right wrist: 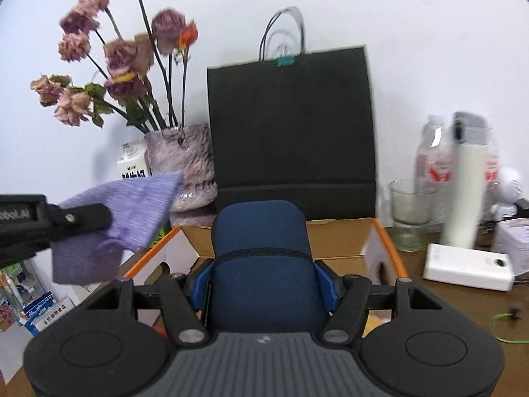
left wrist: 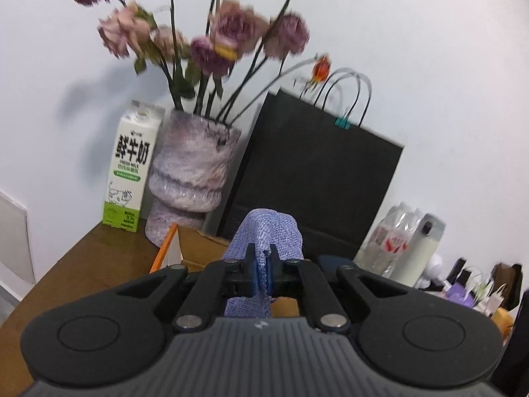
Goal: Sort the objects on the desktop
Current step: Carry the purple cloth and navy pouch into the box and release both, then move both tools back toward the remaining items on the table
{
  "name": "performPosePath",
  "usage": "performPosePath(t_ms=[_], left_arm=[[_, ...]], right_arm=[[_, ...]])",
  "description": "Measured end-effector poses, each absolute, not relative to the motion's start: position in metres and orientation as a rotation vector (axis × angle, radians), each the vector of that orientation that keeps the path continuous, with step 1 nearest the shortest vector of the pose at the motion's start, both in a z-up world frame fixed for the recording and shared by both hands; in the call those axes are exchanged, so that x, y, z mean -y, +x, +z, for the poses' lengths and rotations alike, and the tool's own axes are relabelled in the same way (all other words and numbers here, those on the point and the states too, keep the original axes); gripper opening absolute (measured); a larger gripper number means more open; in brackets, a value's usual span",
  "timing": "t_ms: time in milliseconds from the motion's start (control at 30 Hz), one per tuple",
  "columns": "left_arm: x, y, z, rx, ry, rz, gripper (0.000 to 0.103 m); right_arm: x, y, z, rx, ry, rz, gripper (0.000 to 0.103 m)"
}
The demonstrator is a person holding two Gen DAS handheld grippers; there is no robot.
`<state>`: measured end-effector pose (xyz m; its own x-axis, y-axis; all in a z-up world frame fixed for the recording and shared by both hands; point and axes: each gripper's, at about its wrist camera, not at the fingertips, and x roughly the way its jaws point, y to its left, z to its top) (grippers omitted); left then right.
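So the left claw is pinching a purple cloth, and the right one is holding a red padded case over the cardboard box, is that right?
Not quite: the padded case in the right gripper is dark blue, not red, as the right wrist view shows. The left gripper does pinch a purple cloth, and the cardboard box lies beneath the case.

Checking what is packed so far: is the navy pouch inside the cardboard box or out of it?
Out: the right gripper holds the navy pouch raised in front of the cardboard box.

We seem to be at a cluttered home desk: left of centre, a vase (left wrist: pixel 188 178) of dried roses (left wrist: pixel 231 29) stands beside a milk carton (left wrist: pixel 130 168), a black paper bag (right wrist: pixel 291 125) against the white wall, a power bank (right wrist: pixel 469 266) lower right.
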<state>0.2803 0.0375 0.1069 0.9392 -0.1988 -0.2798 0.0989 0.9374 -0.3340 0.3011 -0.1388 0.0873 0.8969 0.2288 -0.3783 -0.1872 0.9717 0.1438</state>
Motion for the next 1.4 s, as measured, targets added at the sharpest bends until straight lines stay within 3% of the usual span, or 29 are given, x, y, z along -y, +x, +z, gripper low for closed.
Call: performPosePath(t_ms=[300, 367, 400, 433, 467, 567, 933, 1400], left_arm=[[-0.038, 0.341, 0.079, -0.429, -0.283, -0.13, 0.009], [-0.038, 0.346, 0.075, -0.47, -0.276, -0.119, 0.036], [-0.038, 0.347, 0.074, -0.485, -0.279, -0.108, 0.079], [-0.038, 0.345, 0.073, -0.482, -0.283, -0.097, 0.102], [-0.038, 0.342, 0.074, -0.464, -0.281, -0.087, 0.103], [-0.033, 0.335, 0.081, -0.442, -0.227, -0.084, 0.103], [-0.033, 0.324, 0.085, -0.471, -0.21, -0.042, 0.103], [-0.046, 0.244, 0.081, -0.463, -0.184, -0.05, 0.103]], right_arm=[[0.118, 0.356, 0.067, -0.468, 0.055, 0.211, 0.063], [0.118, 0.361, 0.064, -0.491, 0.046, 0.215, 0.068], [0.118, 0.36, 0.063, -0.493, 0.038, 0.207, 0.073], [0.118, 0.359, 0.064, -0.489, 0.025, 0.19, 0.09], [0.118, 0.356, 0.066, -0.475, 0.016, 0.182, 0.099], [0.118, 0.35, 0.073, -0.457, -0.009, 0.186, 0.103], [0.129, 0.336, 0.073, -0.505, -0.033, 0.166, 0.103], [0.172, 0.27, 0.064, -0.521, -0.017, 0.115, 0.103]])
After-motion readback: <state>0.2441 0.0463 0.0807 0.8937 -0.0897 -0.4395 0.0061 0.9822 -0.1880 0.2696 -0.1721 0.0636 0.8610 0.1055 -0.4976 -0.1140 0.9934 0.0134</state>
